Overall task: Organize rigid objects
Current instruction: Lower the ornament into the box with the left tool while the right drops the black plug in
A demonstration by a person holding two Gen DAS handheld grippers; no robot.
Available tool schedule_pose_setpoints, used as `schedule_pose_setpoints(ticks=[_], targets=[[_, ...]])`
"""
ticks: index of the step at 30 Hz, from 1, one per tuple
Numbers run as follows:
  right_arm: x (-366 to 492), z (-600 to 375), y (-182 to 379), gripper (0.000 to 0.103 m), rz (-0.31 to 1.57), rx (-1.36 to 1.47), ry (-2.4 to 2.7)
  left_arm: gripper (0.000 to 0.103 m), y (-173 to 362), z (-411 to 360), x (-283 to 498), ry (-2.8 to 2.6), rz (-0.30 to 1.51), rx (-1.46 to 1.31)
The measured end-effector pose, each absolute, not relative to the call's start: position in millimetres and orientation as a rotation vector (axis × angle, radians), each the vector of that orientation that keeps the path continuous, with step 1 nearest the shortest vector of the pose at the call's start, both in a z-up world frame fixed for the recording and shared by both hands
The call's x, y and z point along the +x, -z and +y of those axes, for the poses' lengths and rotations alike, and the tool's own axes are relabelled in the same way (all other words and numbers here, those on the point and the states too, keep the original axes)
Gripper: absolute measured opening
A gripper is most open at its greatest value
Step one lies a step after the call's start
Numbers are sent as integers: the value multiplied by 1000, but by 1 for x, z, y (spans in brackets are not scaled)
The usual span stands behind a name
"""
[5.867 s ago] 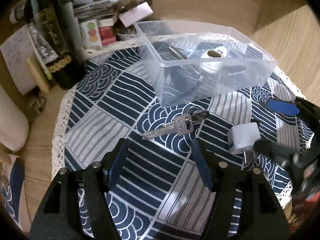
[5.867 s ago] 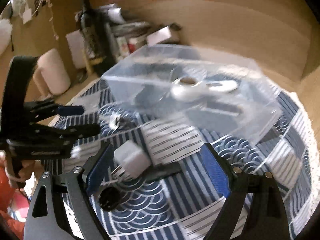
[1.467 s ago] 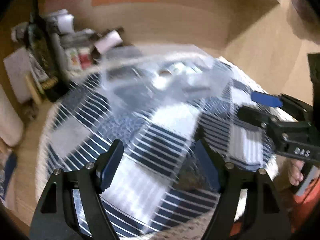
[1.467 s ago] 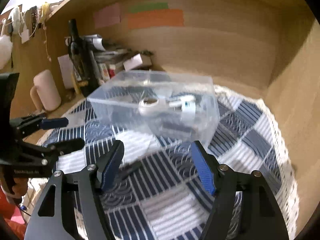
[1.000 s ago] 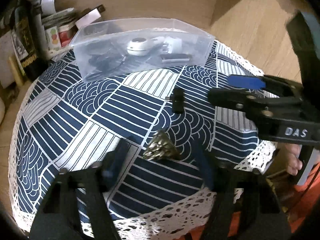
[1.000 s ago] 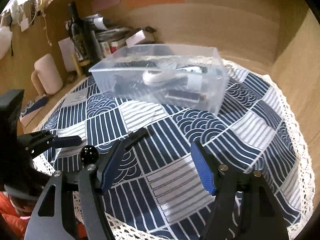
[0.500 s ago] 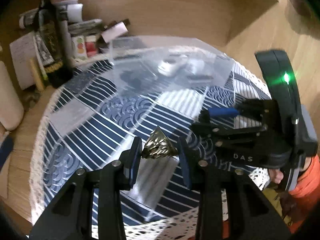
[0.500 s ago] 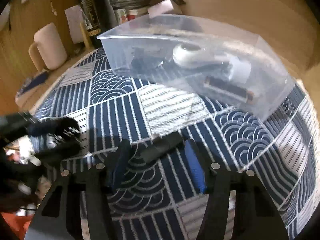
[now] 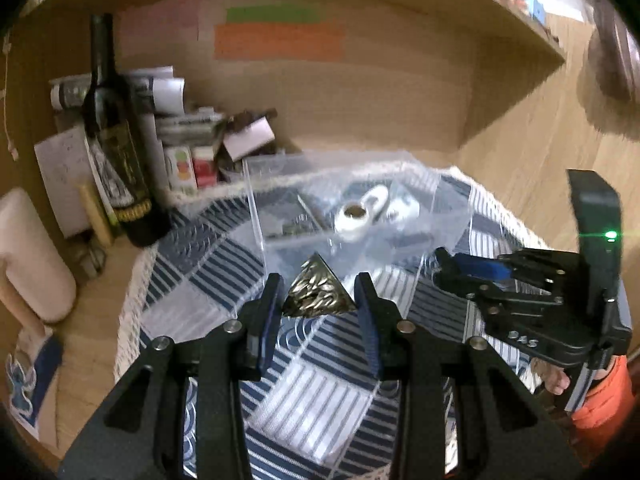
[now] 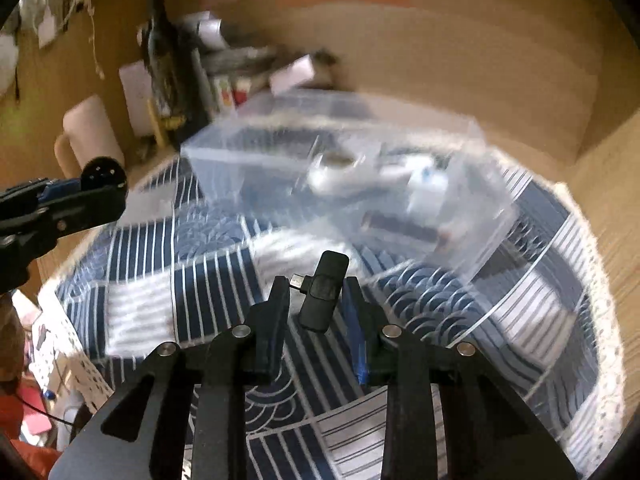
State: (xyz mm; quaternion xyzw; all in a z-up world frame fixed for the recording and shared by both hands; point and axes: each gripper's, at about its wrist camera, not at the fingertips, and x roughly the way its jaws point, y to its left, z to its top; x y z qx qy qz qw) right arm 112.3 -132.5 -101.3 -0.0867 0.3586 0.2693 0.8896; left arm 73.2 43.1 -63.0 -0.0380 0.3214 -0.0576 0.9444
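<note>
My left gripper (image 9: 318, 296) is shut on a small metallic pyramid (image 9: 318, 294) and holds it above the blue patterned cloth (image 9: 208, 268), just short of the clear plastic bin (image 9: 352, 208). The bin holds a white tape roll (image 9: 354, 218) and other small items. My right gripper (image 10: 320, 296) is shut on a black USB adapter (image 10: 324, 294), lifted above the cloth in front of the bin (image 10: 340, 176). The right gripper also shows in the left wrist view (image 9: 452, 274). The left gripper shows at the left of the right wrist view (image 10: 86, 190).
A dark wine bottle (image 9: 116, 148), papers and small boxes (image 9: 188, 160) stand behind the bin against the wooden wall. A pale roll (image 9: 28, 256) lies at the left. The round table's lace edge (image 10: 600, 320) drops off at the right.
Both grippers have closed on their objects and lifted them off the cloth toward the bin. Half a second ago the adapter still lay on the cloth between the right fingers.
</note>
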Motion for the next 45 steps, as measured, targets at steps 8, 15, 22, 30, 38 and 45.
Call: schedule_pose_setpoints(ticks=[8, 15, 22, 30, 38, 45], targets=[[127, -140, 44, 25, 588, -142, -529, 36, 37, 53, 99, 105, 613, -102], [148, -137, 22, 25, 521, -133, -522, 36, 32, 49, 133, 72, 616, -60], [182, -122, 40, 25, 573, -146, -525, 36, 53, 43, 171, 75, 677, -45], [221, -108, 78, 25, 681, -148, -512, 36, 92, 38, 207, 80, 770, -16], [233, -99, 104, 25, 764, -180, -502, 36, 105, 33, 221, 99, 801, -13], [229, -98, 104, 31, 759, -188, -503, 37, 103, 34, 218, 98, 793, -24]])
